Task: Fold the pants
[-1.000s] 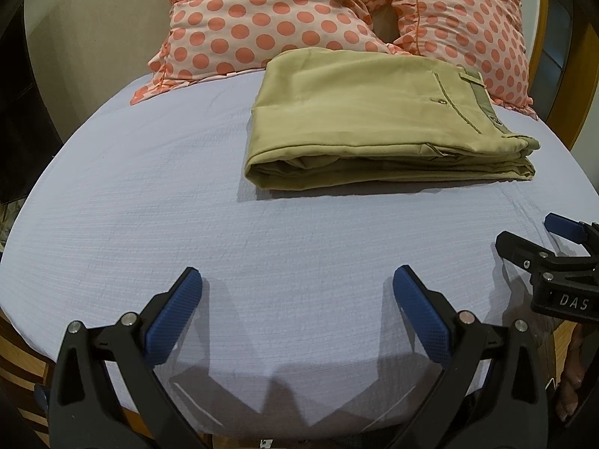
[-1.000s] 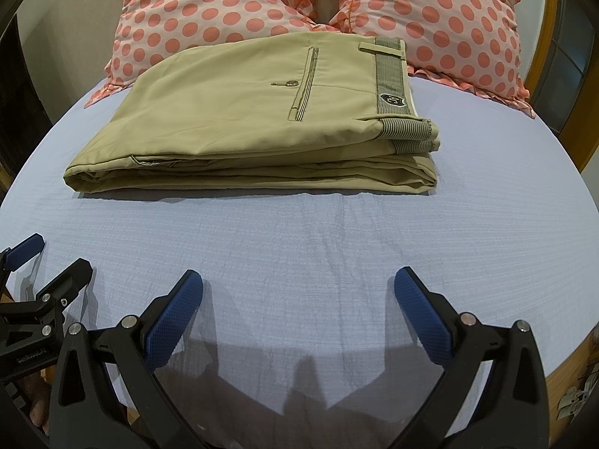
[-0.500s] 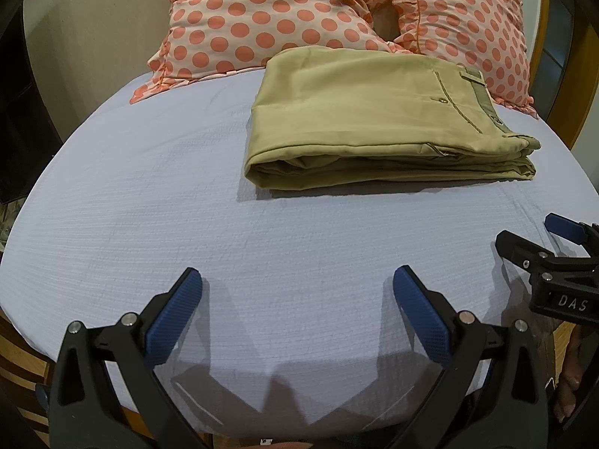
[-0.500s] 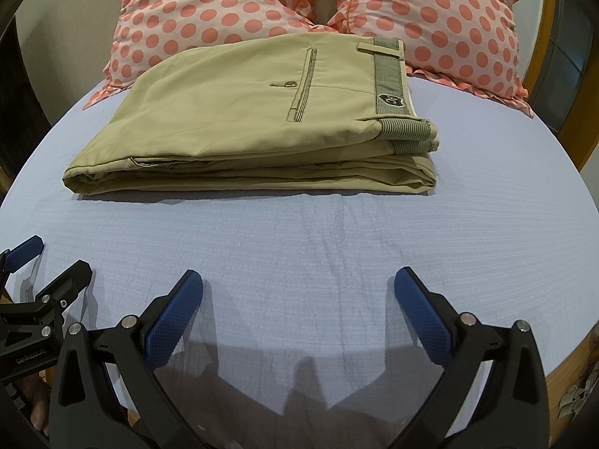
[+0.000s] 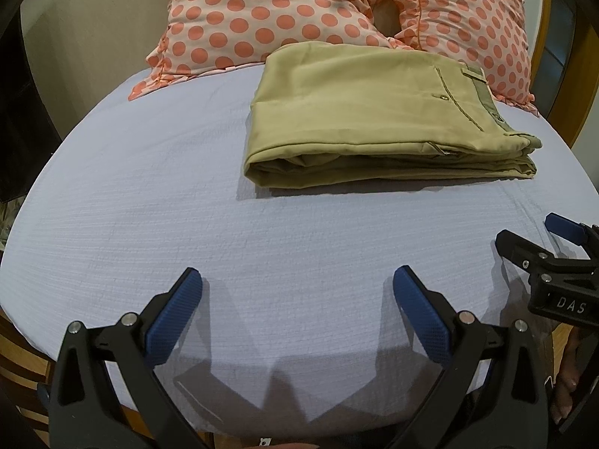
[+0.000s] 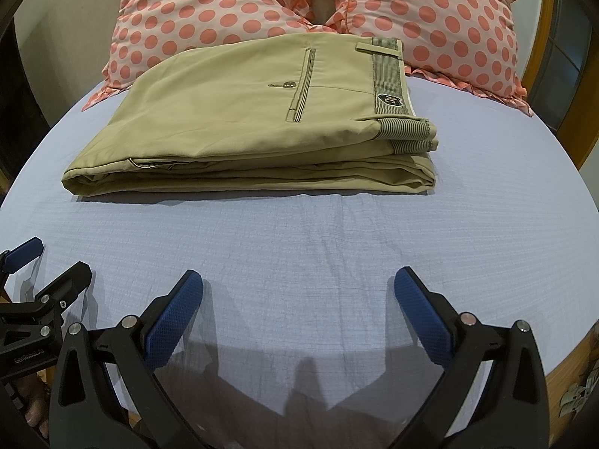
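Observation:
Khaki pants (image 5: 374,112) lie folded in a flat stack on the pale blue bed sheet (image 5: 187,205), back pocket and striped waistband up; they also show in the right wrist view (image 6: 243,123). My left gripper (image 5: 297,292) is open and empty, low over the sheet near the bed's front edge, well short of the pants. My right gripper (image 6: 298,292) is open and empty, likewise in front of the pants. Each gripper shows at the edge of the other's view: the right one (image 5: 539,239) and the left one (image 6: 45,258).
Two pink pillows with orange dots (image 6: 224,3) (image 6: 441,11) lean behind the pants at the head of the bed. A wooden frame (image 6: 561,112) stands at the right. The bed's front edge (image 5: 262,408) runs just below the grippers.

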The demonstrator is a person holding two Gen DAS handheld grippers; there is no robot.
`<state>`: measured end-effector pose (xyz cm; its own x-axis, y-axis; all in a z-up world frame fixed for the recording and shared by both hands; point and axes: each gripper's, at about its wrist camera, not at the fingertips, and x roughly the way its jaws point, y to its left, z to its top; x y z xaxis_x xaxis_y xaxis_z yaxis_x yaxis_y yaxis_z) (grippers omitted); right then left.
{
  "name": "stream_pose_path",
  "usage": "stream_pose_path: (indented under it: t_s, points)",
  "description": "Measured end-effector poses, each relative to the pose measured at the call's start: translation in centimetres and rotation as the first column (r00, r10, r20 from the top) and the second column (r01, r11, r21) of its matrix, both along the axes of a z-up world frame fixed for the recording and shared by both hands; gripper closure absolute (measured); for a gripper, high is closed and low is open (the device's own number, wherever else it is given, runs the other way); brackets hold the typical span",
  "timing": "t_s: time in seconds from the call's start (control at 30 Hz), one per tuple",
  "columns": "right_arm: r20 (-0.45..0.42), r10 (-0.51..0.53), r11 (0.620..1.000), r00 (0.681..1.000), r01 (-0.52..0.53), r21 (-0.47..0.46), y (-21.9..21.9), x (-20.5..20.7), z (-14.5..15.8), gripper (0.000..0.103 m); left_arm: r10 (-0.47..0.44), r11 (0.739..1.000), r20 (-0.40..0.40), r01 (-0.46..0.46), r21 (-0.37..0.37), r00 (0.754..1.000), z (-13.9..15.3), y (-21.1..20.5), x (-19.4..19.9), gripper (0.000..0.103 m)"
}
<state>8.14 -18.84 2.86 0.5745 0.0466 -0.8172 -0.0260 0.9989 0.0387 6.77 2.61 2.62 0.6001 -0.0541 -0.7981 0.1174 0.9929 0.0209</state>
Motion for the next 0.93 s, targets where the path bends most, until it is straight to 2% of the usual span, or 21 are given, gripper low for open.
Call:
stream_pose_path:
  t_s: [0.93]
  points:
    - [0.002,-0.002,1.000,1.000,0.002,0.001,-0.21,0.06,0.07,0.001,-0.003,1.000,-0.028,0.003,0.003,1.000,0.04,-0.05,0.30,0.002]
